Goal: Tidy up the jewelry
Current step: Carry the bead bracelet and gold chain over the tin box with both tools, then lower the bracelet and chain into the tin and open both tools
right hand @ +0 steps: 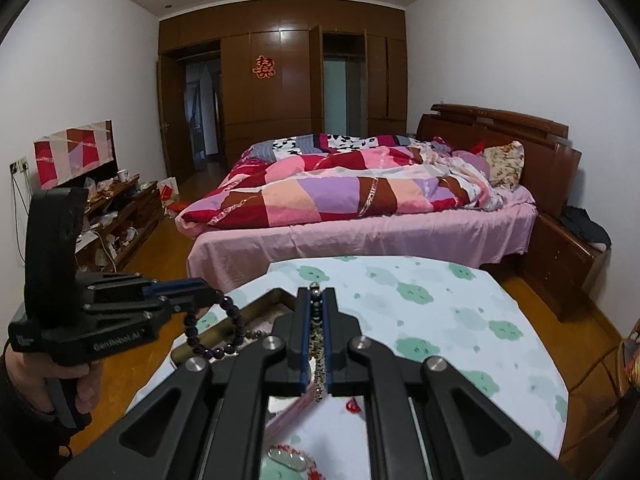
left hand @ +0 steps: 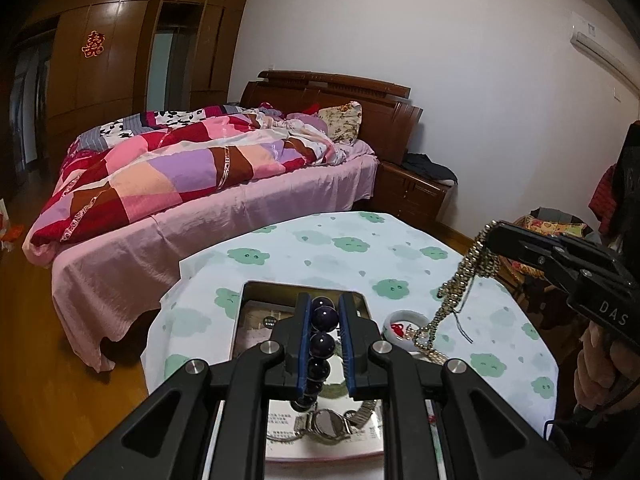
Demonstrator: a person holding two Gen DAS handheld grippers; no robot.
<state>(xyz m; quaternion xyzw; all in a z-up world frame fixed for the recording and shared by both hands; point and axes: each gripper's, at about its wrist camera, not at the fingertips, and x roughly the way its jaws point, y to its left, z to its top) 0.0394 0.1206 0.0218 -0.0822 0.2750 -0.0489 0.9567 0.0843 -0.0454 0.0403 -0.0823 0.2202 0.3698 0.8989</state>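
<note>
My left gripper (left hand: 325,305) is shut on a dark purple bead bracelet (left hand: 322,342) and holds it above an open metal tin (left hand: 245,292) on the table. The bracelet hangs from it in the right wrist view (right hand: 234,322). My right gripper (right hand: 316,294) is shut on a gold bead chain (right hand: 318,340); in the left wrist view the chain (left hand: 456,288) hangs from it (left hand: 490,230) down to the table. A silver wristwatch (left hand: 330,422) lies in the tin under my left gripper. A white bangle (left hand: 404,316) with a red cord lies right of the tin.
The round table has a white cloth with green clouds (right hand: 440,312). A bed with a patchwork quilt (right hand: 340,192) stands beyond it, with a wooden nightstand (left hand: 412,190) beside it. A cluttered low cabinet (right hand: 116,216) is at far left.
</note>
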